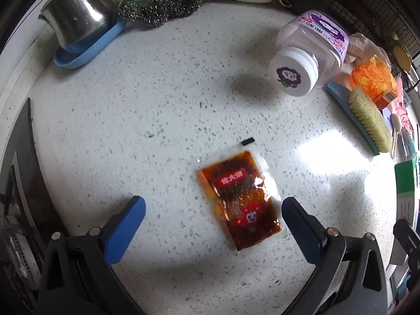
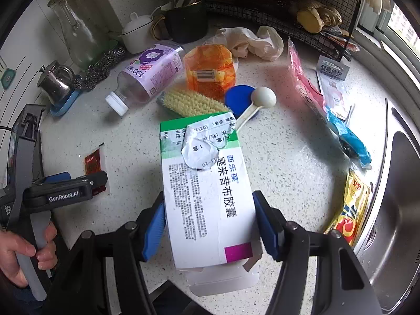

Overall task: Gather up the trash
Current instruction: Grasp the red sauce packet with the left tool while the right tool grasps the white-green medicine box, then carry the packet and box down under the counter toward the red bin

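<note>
The left gripper (image 1: 213,211) was held wide open just above the speckled counter (image 1: 157,99). Nothing was gripped by it. A red sauce packet (image 1: 240,199) was lying flat on the counter between its two blue fingers (image 1: 126,225), closer to the right-side one. It could not be told whether that finger was touching the packet.

The right gripper (image 2: 210,223) was closed on a white and green medicine box (image 2: 207,197). The box was pinched on both long sides by the blue pads (image 2: 155,225), and its torn top flap was pointed away from the camera.

Farther back on the counter, a clear bottle with a purple label (image 2: 147,78) was lying on its side. Beside it, a scrub brush (image 2: 191,102) and an orange packet (image 2: 210,72) were seen. A yellow packet (image 2: 350,210) was lying near the edge of the sink (image 2: 393,210). A small steel pot (image 1: 78,13) was standing on a blue dish (image 1: 86,50) at the far left.
</note>
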### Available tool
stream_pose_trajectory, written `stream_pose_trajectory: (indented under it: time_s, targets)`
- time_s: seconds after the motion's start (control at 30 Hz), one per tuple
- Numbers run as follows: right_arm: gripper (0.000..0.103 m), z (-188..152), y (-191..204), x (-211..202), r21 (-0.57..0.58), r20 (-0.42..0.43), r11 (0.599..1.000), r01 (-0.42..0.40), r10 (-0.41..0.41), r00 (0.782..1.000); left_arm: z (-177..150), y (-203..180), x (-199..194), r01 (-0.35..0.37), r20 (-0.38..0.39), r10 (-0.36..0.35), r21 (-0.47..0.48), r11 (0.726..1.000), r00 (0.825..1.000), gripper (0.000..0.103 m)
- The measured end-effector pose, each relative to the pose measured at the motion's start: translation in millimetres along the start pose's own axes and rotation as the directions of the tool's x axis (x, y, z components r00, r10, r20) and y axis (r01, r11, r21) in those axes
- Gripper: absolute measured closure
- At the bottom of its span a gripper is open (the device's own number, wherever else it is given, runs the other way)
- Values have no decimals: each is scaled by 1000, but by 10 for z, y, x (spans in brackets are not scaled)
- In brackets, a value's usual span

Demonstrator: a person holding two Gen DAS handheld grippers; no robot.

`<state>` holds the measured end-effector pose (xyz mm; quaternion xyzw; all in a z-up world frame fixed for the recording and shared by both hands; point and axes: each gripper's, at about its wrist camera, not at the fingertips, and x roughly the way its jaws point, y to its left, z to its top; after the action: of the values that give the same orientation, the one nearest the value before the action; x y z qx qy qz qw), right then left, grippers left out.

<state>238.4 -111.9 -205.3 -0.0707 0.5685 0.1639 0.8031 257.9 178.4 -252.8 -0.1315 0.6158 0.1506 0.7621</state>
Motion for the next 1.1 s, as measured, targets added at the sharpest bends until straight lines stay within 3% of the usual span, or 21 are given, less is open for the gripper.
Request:
stream_pose_trajectory:
  time_s: [0.17,0.27,0.37,0.47,0.53,0.67,0.7,1.1]
  targets:
    - [43,-103,-52,-44,24,-16,1000,-12,13,1000,103,-48,40,-20,-9,20,8,1000,1000,1]
    - [43,-106,-12,-17,33,-19,999,-16,16,1000,136,-86,20,-19,-27,19,6,1000,999,7]
    - [43,-107,7,-34,43,-18,999,-17,18,1000,88,-164,-54,-22,-11,22,3,1000,1000,21]
    - [43,-134,-1,-62,54,-19,998,-23,24,1000,-12,-323,-136,-13,17,13,29,999,1000,42]
    - [43,-158,-6,-68,60,-21,998,-25,26,999,-40,-404,-184,-8,26,7,51,999,1000,64]
    - [43,-214,4,-75,65,-30,997,-29,31,999,-115,-498,-242,4,34,-7,77,997,999,80]
    - [43,-228,8,-81,67,-29,997,-30,32,999,-151,-525,-263,8,36,-11,81,997,999,92]
    - [43,-451,-3,-342,85,20,996,-26,25,999,-694,-651,-525,73,59,-84,169,983,995,97]
